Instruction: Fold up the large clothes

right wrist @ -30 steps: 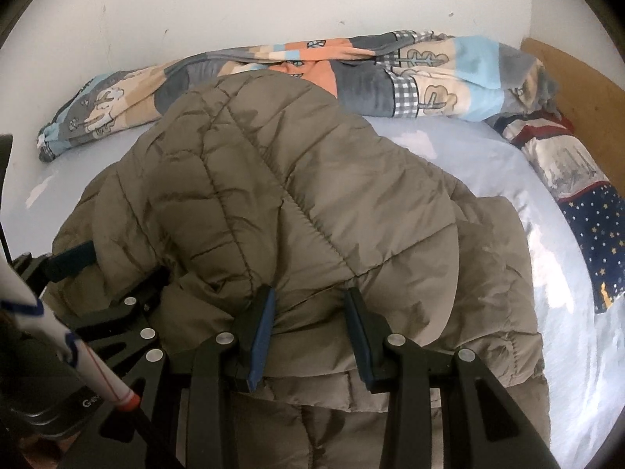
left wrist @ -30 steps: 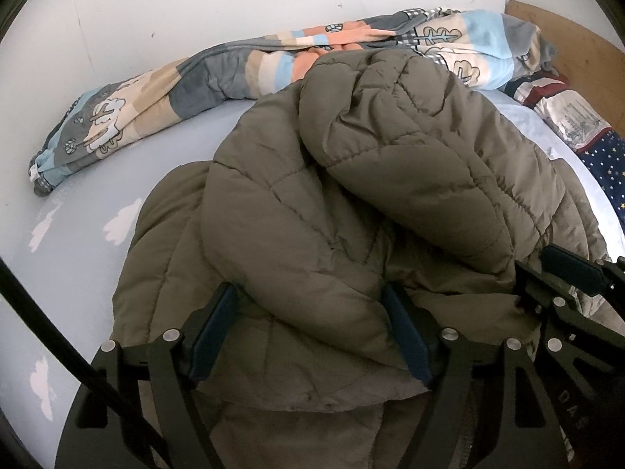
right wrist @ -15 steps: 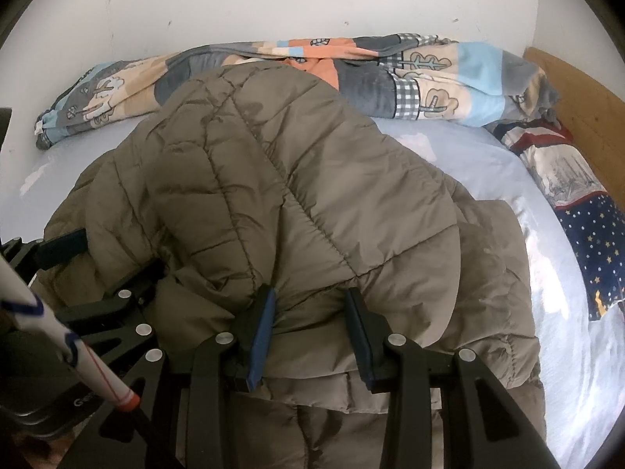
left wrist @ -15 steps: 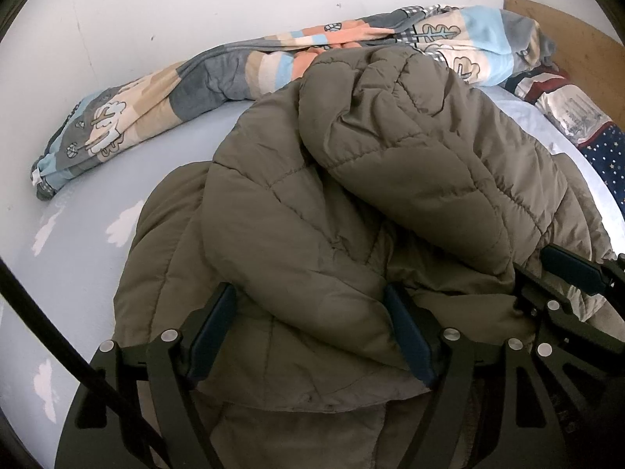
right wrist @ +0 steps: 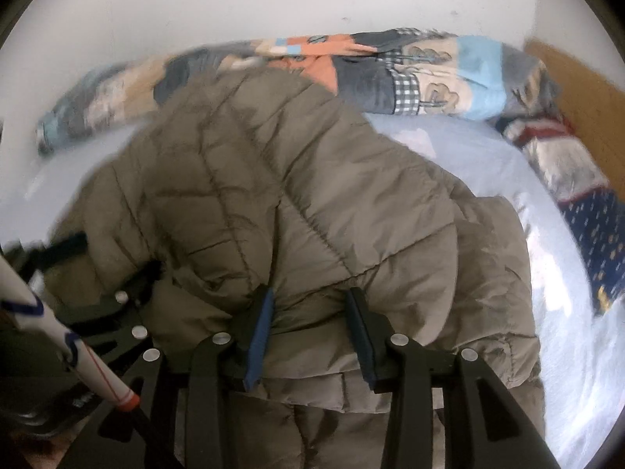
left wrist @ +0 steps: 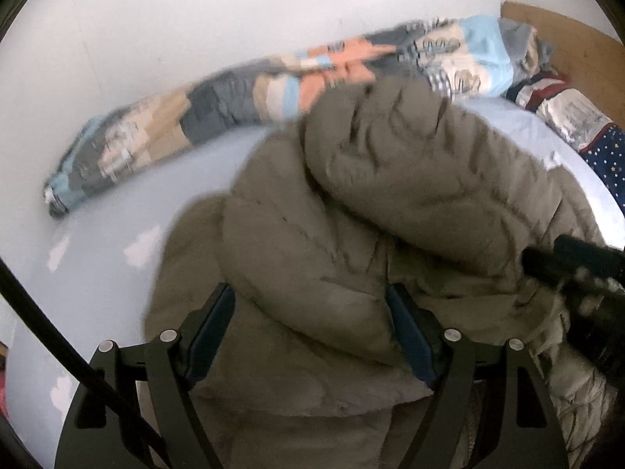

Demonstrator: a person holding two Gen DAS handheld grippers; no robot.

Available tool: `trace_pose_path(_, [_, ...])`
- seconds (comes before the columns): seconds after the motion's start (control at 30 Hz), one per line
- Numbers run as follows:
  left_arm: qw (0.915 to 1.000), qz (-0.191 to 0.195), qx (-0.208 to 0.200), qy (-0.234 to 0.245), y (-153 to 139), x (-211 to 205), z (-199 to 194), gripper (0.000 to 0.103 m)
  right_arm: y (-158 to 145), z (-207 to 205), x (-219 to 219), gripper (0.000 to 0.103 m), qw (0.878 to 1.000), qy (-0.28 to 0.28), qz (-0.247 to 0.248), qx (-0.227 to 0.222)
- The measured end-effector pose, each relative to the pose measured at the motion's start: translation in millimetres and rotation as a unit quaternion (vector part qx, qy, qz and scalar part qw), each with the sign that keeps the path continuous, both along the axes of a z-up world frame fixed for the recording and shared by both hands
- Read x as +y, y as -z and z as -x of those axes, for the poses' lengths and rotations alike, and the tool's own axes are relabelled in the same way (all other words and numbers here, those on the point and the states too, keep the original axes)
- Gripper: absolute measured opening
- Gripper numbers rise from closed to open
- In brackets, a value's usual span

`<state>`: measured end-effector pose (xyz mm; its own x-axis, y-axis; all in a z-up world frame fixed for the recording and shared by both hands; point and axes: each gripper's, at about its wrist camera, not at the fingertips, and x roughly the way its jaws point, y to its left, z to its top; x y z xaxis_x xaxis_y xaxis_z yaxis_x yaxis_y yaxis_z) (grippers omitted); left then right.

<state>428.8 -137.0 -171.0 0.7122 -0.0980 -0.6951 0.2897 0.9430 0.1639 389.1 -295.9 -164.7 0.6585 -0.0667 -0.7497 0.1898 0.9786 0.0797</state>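
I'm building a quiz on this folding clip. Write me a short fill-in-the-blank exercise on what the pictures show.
1. The padded jacket on the bed is ____ in colour.
2. Padded fabric bulges between the pads of the left gripper and the right gripper; the ____ one's jaws stand wider apart.
3. The patchwork quilt lies bunched along the ____ behind the jacket.
4. The sheet under the jacket is pale ____.

Missing words: olive; left; wall; blue

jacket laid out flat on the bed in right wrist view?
No, the olive puffer jacket is doubled over itself in a bulky heap on the pale blue sheet.
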Motion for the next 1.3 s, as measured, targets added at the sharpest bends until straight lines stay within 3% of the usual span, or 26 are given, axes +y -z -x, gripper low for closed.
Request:
trace_pose_path(0.07, [0.9998, 0.006, -0.019, 0.002, -10, 4, 2, 0.079, -13, 6, -16, 0.044, 0.999, 0.015, -0.027, -0.031])
trace_pose_path(0.17, [0.9999, 0.005, -0.013, -0.010, -7, 12, -4, 0.079, -25, 12, -37, 0.047, 0.997, 0.046, -0.030, -0.056])
trace_pose_path(0.23, [0.9994, 0.002, 0.009, -0.035, 2, 19, -15, 0.079, -23, 12, -50, 0.047, 0.996, 0.063, -0.032, -0.049])
trace_pose_path(0.33, [0.9951, 0.035, 0.075, -0.055, 21, 34, -31, 0.079, -7, 8, -66, 0.047, 0.994, 0.079, -0.071, -0.023])
trace_pose_path(0.43, [0.9950, 0.035, 0.075, -0.056, 24, 35, -33, 0.080, 15, -2, -65, 0.047, 0.994, 0.073, -0.073, 0.032])
trace_pose_path(0.5, [0.9958, 0.023, 0.071, -0.054, 24, 32, -33, 0.080, 23, -4, -62, 0.047, 0.994, 0.072, -0.073, 0.044])
trace_pose_path(0.63, [0.9948, 0.034, 0.076, -0.059, 19, 35, -32, 0.080, 20, -1, -63, 0.047, 0.994, 0.070, -0.074, 0.043])
trace_pose_path(0.73, [0.9933, 0.050, 0.081, -0.066, 11, 37, -30, 0.080, 6, 7, -67, 0.048, 0.992, 0.080, -0.093, 0.018])
trace_pose_path(0.83, [0.9926, 0.060, 0.076, -0.074, 0, 38, -23, 0.080, -10, 12, -62, 0.048, 0.994, 0.074, -0.078, -0.001])
trace_pose_path(1.03, [0.9932, 0.083, 0.041, -0.070, -43, 44, 14, 0.080, -31, 32, -57, 0.048, 0.995, 0.068, -0.076, -0.016])
trace_pose_path(1.13, [0.9946, 0.075, 0.021, -0.068, -60, 54, 47, 0.080, -37, 48, -54, 0.048, 0.994, 0.060, -0.087, -0.020])
trace_pose_path(1.3, [0.9940, 0.067, 0.015, -0.085, -69, 87, 105, 0.080, -48, 96, -38, 0.050, 0.996, 0.047, -0.065, -0.024])
